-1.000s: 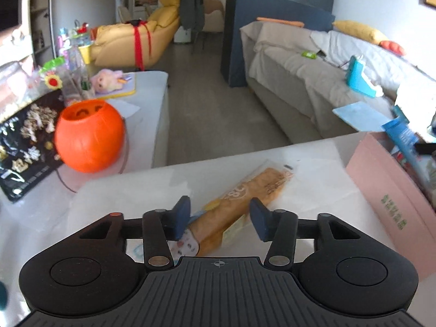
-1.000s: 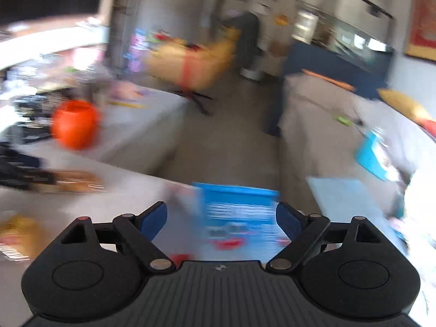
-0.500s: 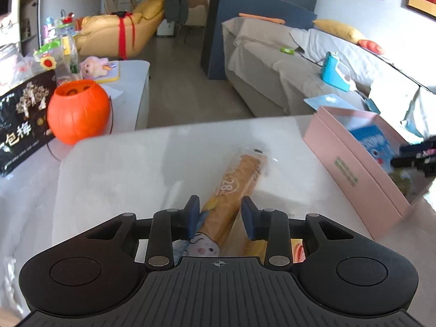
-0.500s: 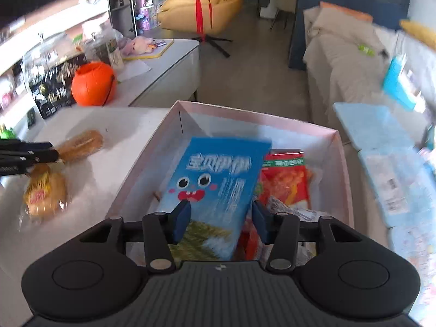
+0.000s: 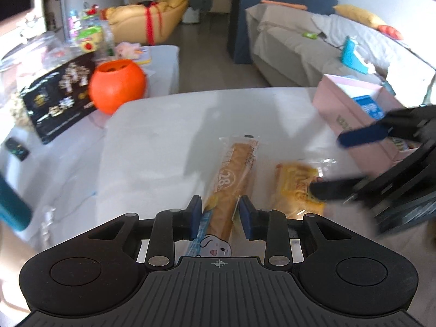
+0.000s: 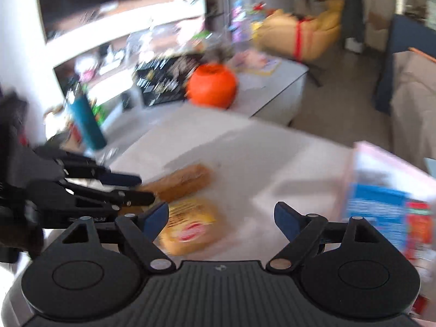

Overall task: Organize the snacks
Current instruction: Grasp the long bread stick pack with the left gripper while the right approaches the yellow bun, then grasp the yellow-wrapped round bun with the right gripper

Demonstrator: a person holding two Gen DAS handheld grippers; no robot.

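Note:
My left gripper (image 5: 219,216) is shut on the near end of a long wrapped bread stick (image 5: 234,174) lying on the white table. A yellow wrapped snack (image 5: 295,188) lies right of it. My right gripper (image 6: 222,222) is open and empty just above the yellow snack (image 6: 190,224); in the left wrist view it (image 5: 346,163) comes in from the right. The pink box (image 5: 351,120) stands at the table's right side with a blue snack bag (image 6: 373,209) and a red packet (image 6: 418,223) inside. The bread stick (image 6: 185,181) also shows in the right wrist view.
An orange pumpkin bucket (image 5: 117,85) and a black snack bag (image 5: 60,100) sit on the far left table. A teal bottle (image 6: 87,120) stands at the left. A sofa (image 5: 321,49) is behind the box. Floor lies beyond the table's far edge.
My left gripper closed tighter on the bread stick. My right gripper let go of the blue bag in the box, opened, and swung left over the yellow snack.

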